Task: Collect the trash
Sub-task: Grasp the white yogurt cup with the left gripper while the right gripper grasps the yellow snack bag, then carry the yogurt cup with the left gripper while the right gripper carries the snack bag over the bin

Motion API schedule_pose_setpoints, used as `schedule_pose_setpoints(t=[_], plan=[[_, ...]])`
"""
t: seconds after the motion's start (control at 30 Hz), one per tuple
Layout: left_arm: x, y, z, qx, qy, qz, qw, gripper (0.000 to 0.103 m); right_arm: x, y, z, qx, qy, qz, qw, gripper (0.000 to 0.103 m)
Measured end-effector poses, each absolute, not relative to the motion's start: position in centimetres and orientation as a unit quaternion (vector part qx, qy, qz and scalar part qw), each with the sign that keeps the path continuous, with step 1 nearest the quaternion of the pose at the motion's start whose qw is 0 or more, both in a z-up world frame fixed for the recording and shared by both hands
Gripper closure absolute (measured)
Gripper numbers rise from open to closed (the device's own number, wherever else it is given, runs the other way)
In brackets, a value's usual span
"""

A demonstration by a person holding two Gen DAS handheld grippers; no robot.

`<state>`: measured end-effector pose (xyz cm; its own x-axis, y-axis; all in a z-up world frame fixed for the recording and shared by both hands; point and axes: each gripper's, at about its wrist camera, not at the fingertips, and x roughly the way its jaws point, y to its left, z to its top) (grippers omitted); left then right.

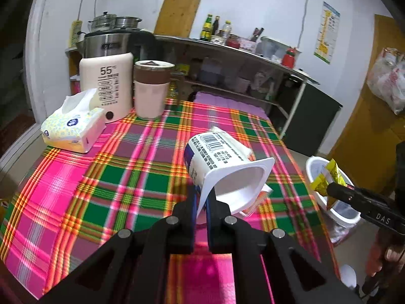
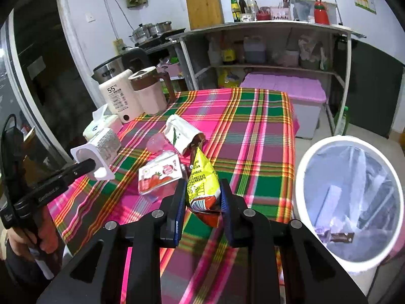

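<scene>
My left gripper point(image 1: 201, 200) is shut on the rim of a white yogurt cup point(image 1: 222, 162) and holds it tilted above the plaid tablecloth point(image 1: 126, 177); the cup also shows in the right wrist view point(image 2: 101, 152). My right gripper point(image 2: 202, 197) is shut on a yellow snack wrapper point(image 2: 202, 177), held near the table's right edge; it shows in the left wrist view point(image 1: 326, 177) over the bin. A white trash bin point(image 2: 316, 157) with a clear liner stands on the floor right of the table. A strawberry milk carton point(image 2: 159, 174), a paper cup point(image 2: 182, 134) and a pink scrap point(image 2: 157, 143) lie on the cloth.
A tissue pack point(image 1: 73, 129), a white kettle point(image 1: 106, 86) and a pink lidded mug point(image 1: 150, 91) stand at the table's far left. A metal shelf unit point(image 2: 265, 45) with bottles runs along the back wall. A purple-topped box point(image 2: 286, 86) sits behind the table.
</scene>
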<state>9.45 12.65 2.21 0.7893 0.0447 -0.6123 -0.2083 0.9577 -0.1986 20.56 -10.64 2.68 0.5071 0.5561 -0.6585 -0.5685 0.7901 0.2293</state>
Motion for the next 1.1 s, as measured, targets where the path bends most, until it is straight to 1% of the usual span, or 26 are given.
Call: schedule_pose_setpoints(t=[0.3, 0.57, 1.1], plan=[[7.6, 8.4, 2.7, -0.116, 0.320, 0.030, 0.940, 0.096, 17.3, -13.1, 3.6, -0.009, 0.362, 0.313, 0.878, 0.077], [7.7, 6.0, 3.2, -0.107, 0.320, 0.003, 0.941, 0.096, 16.2, -15.2, 3.9, -0.002, 0.358, 0.298, 0.885, 0.077], [11.1, 1.5, 3.2, -0.086, 0.331, -0.049, 0.939, 0.096, 17.9, -20.1, 3.3, 0.022, 0.361, 0.248, 0.899, 0.077]])
